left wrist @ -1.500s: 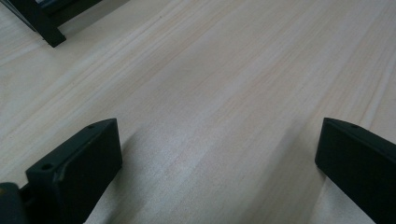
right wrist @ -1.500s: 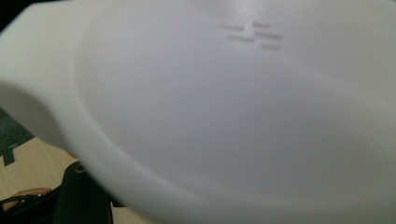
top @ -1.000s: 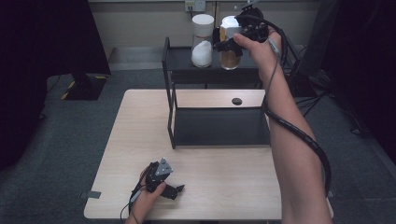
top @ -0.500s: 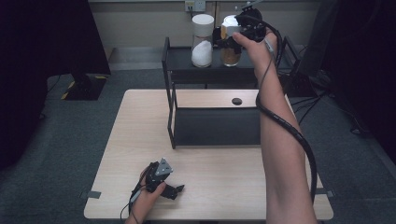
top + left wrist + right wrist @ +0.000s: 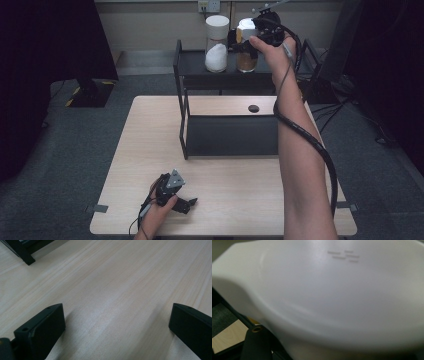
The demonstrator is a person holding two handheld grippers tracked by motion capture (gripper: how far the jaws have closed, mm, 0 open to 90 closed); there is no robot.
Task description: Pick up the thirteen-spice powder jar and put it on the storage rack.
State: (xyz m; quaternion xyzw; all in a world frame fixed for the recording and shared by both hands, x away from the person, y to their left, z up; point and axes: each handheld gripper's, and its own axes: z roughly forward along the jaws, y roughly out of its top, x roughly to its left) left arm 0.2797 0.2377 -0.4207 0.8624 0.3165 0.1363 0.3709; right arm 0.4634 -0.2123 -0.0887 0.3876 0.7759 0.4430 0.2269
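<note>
A clear jar of brown grains (image 5: pixel 246 61) with a white lid (image 5: pixel 244 26) is at the back of the black shelf's top (image 5: pixel 195 75). My right gripper (image 5: pixel 242 41) reaches it from the right and is shut on the lid. In the right gripper view the lid (image 5: pixel 332 297) looms very close, with one black fingertip (image 5: pixel 257 345) below it. I cannot tell whether the jar rests on the shelf or hangs just above it. My left gripper (image 5: pixel 187 204) lies on the table (image 5: pixel 145 135) near the front edge, open, with only bare wood between its fingers (image 5: pixel 41 330).
A second jar (image 5: pixel 216 46) with a white lid and white powder stands just left of the brown one. The black shelf's front panel (image 5: pixel 232 136) stands across the middle of the table. A small dark round hole (image 5: pixel 253 108) is behind it.
The right forearm has swung a little to the left while its gripper stays at the jar's lid. The left gripper has not moved.
</note>
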